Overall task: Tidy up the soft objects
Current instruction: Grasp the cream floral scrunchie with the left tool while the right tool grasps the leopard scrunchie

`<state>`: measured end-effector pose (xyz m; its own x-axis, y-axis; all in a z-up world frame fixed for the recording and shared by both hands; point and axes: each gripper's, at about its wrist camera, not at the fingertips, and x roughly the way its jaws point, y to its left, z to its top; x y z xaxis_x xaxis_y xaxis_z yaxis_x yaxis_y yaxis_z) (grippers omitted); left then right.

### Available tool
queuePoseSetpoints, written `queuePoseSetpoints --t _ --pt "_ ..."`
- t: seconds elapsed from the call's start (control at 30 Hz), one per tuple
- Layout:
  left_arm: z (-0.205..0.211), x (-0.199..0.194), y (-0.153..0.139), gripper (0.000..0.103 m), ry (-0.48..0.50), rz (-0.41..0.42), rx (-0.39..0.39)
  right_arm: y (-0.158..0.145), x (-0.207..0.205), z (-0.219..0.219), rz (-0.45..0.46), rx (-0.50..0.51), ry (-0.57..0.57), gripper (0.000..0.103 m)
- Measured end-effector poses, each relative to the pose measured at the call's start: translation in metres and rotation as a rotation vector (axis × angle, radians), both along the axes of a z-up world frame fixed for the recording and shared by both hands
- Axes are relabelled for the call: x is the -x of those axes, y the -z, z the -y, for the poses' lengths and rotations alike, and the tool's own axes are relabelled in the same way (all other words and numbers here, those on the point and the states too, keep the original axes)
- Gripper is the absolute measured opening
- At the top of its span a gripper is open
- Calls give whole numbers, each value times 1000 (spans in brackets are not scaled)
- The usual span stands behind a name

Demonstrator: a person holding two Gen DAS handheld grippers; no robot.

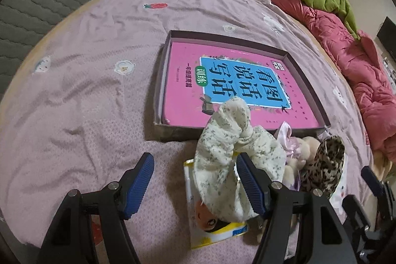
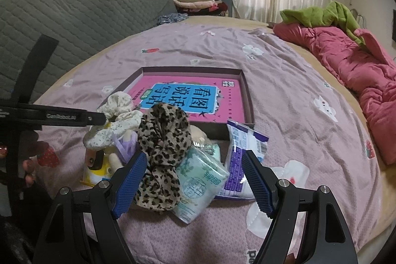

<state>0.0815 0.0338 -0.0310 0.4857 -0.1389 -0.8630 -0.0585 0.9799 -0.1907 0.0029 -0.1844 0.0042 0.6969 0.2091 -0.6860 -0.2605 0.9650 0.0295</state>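
A cream floral scrunchie point(image 1: 227, 140) lies humped on a yellow pack with a cartoon face point(image 1: 217, 234). My left gripper point(image 1: 195, 180) is open, and its right finger pokes into the scrunchie's folds; the right wrist view shows that fingertip at the cream scrunchie point(image 2: 118, 113). My right gripper point(image 2: 193, 180) is also open. A leopard-print scrunchie point(image 2: 160, 147) leans against its left pad, with a green tissue pack point(image 2: 200, 180) and a purple-and-white pack point(image 2: 237, 160) between the fingers. A plush toy in lilac point(image 1: 304, 150) lies between the two scrunchies.
A shallow brown box point(image 1: 163, 81) holding a pink book lies just beyond the pile on the mauve bedsheet. A pink quilt point(image 2: 358, 71) with green cloth point(image 2: 319, 14) runs along the right. A grey quilted headboard point(image 2: 86, 11) and folded clothes point(image 2: 195, 1) are behind.
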Motion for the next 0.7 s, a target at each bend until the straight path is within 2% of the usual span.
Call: queuePoseSetpoints --t 0.1,0.17,0.37,0.6,0.67,0.7 --pt "-4 -8 4 68 -2 -8 16 0 -6 -6 -8 -17 -28 80" --pt "-6 -13 7 61 -5 -17 37 0 -11 -12 -9 -14 -40 80" --pt "-3 -20 7 56 28 -10 62 4 -26 -25 -19 15 -58 80" --pt "0 -23 9 38 58 -19 97 5 -42 -37 0 72 -85 80" --pt "0 -25 9 35 63 -26 111 4 -47 -38 -3 56 -96 72" --pt "-1 -27 10 33 65 -30 119 5 -50 -39 -9 53 -96 61"
